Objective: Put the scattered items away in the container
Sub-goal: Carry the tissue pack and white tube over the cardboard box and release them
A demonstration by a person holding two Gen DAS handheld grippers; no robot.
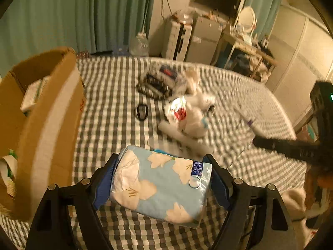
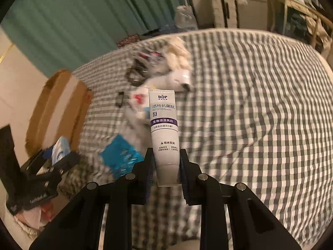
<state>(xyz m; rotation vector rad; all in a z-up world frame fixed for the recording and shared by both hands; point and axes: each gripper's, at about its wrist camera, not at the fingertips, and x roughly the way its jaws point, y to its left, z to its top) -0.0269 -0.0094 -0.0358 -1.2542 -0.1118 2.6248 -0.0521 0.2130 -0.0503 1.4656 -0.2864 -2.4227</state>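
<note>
Blue floral tissue pack (image 1: 160,187); white-purple tube (image 2: 165,133); grey-checked sheet (image 2: 249,104).

tissue pack (image 1: 160,189): glossy plastic film; box (image 1: 47,129): matt cardboard; tube (image 2: 164,133): smooth plastic; bedsheet (image 2: 249,104): checked cloth

Showing approx: 1 brown cardboard box (image 1: 47,112), 1 blue floral tissue pack (image 1: 162,187), 1 white-purple toothpaste tube (image 2: 164,133), 1 black hair-tie loop (image 1: 142,112), 2 black grippers; white pile too blurry to count
</note>
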